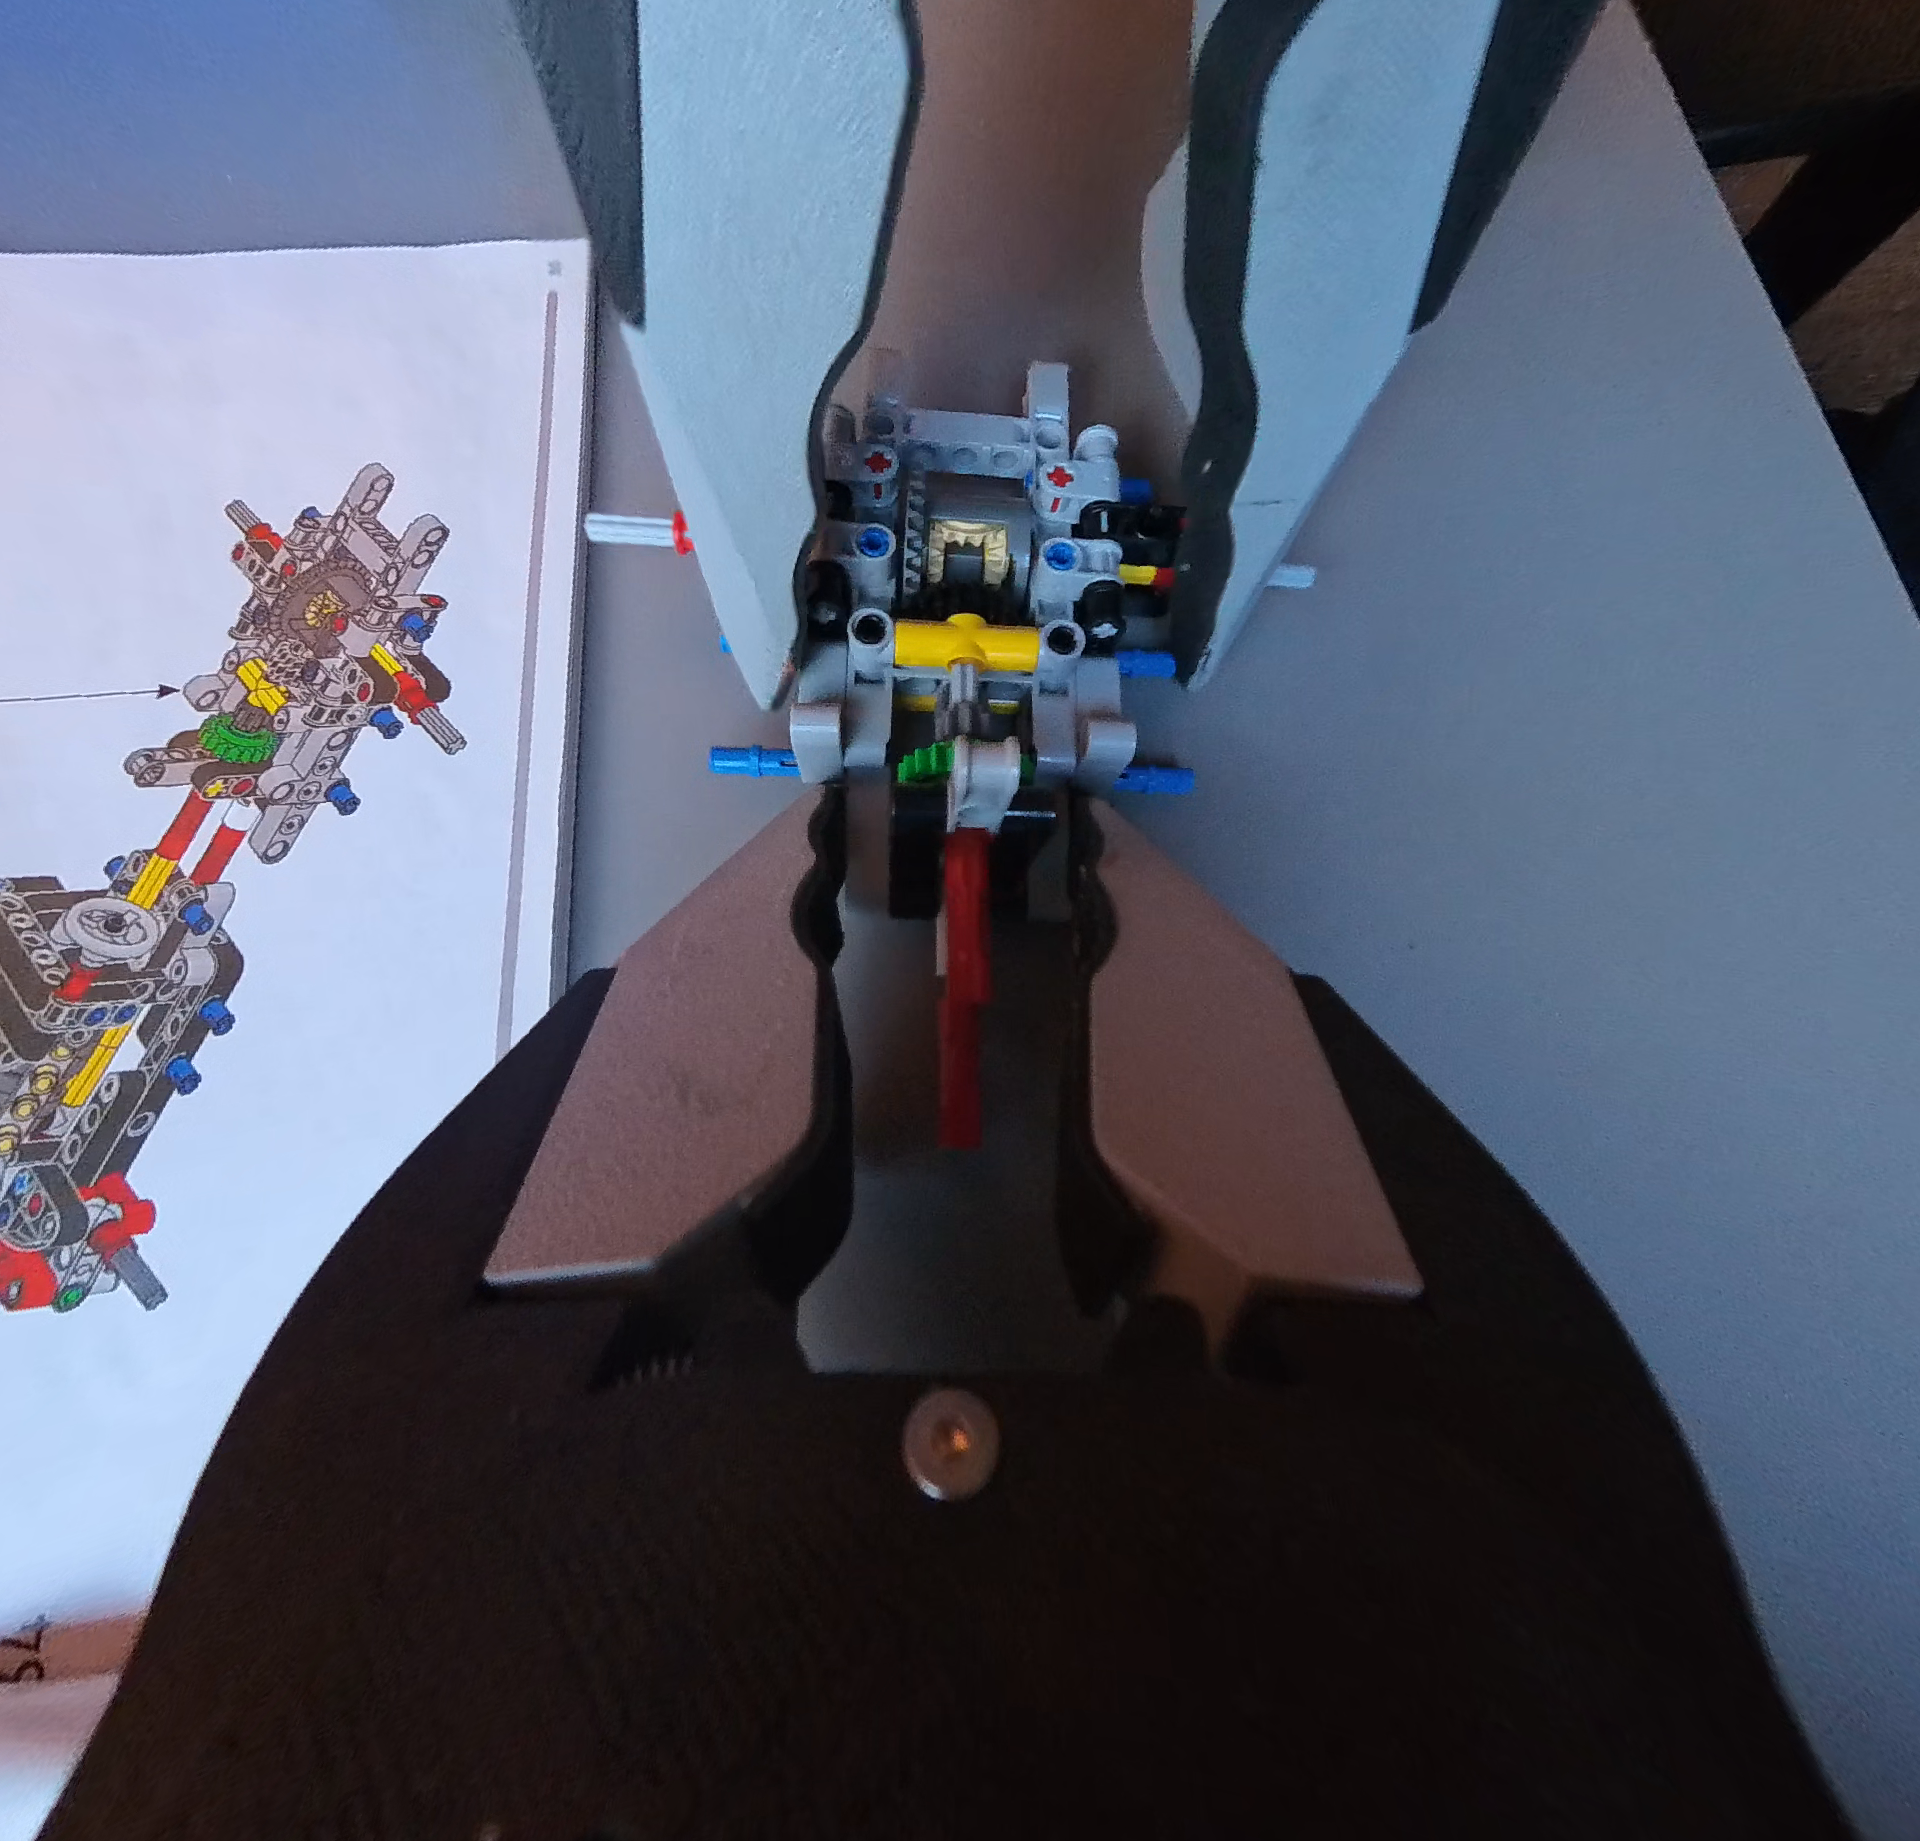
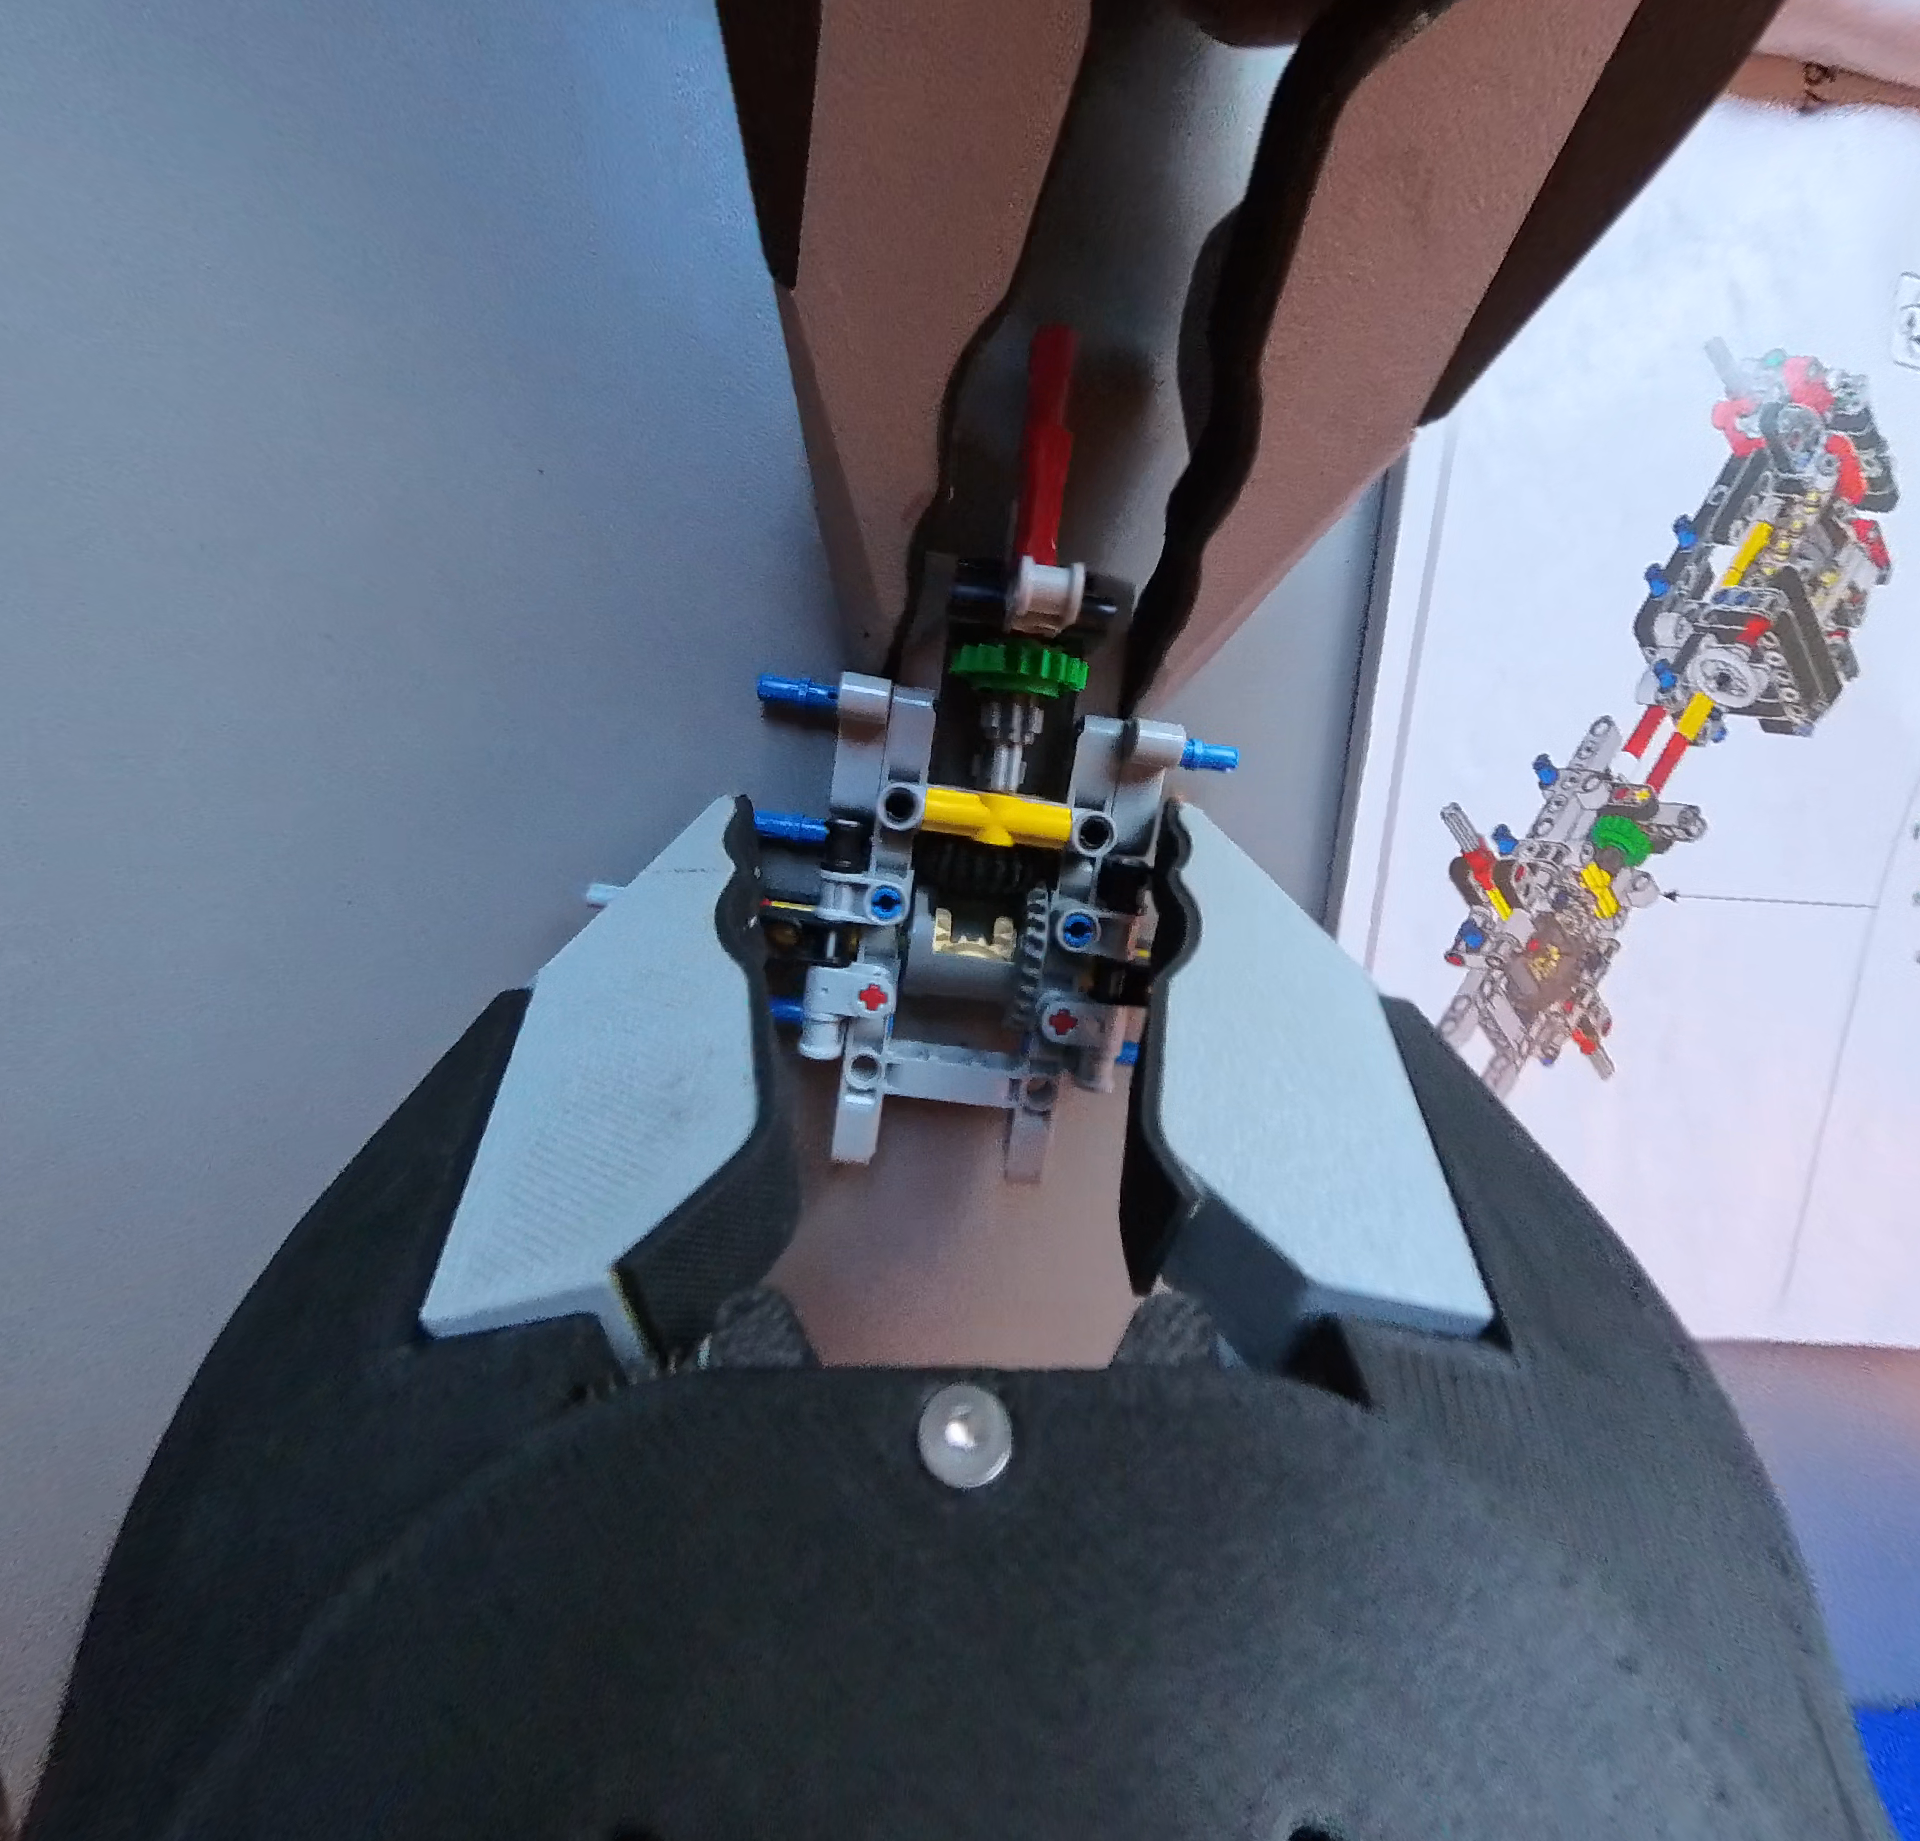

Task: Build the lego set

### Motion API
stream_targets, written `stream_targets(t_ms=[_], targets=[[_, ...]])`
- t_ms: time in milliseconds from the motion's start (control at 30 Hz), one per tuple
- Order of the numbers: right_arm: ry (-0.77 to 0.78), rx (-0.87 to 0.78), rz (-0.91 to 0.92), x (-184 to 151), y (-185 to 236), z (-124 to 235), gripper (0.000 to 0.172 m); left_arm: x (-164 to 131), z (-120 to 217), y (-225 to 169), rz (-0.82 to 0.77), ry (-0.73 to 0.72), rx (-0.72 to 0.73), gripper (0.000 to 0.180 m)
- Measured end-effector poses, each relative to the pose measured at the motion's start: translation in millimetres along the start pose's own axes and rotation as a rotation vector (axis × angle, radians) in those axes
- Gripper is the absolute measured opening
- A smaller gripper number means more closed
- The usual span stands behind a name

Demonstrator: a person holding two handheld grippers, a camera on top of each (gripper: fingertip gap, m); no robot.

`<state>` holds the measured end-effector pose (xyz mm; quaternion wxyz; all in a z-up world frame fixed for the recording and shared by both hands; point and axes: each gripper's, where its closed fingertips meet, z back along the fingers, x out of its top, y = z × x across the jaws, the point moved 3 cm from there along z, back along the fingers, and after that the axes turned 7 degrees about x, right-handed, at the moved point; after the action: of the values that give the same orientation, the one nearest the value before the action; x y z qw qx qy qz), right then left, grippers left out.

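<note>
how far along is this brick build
Done: the grey gear assembly is together, green gear and red axle fitted. In hand: right gripper clamps it; left gripper flanks the axle end with a gap. Remaining: the manual page shows a longer model.

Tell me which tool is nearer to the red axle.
Left. The left tool has the red axle between its fingers, which flank the black end piece. The right tool grips the grey gearbox at the other end.
</note>
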<state>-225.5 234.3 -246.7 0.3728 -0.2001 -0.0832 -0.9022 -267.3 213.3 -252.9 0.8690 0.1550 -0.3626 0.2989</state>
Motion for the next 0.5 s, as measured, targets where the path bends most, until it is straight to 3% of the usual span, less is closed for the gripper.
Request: stream_targets(t_ms=[300,367,500], targets=[[-0.002,0.002,-0.122,-2.5,1.8,-1.5,0.076,2.2,-2.1,-1.9,0.012,-0.001,0.010,0.039],[-0.034,-0.035,-0.097,-2.2,0.3,0.0,0.060,2.6,-2.2,-4.2,0.007,-0.001,-0.003,0.039],[-0.099,-0.035,-0.067,-3.8,0.6,-0.3,0.060,2.9,-2.4,-3.9,0.015,-0.002,-0.009,0.039]])
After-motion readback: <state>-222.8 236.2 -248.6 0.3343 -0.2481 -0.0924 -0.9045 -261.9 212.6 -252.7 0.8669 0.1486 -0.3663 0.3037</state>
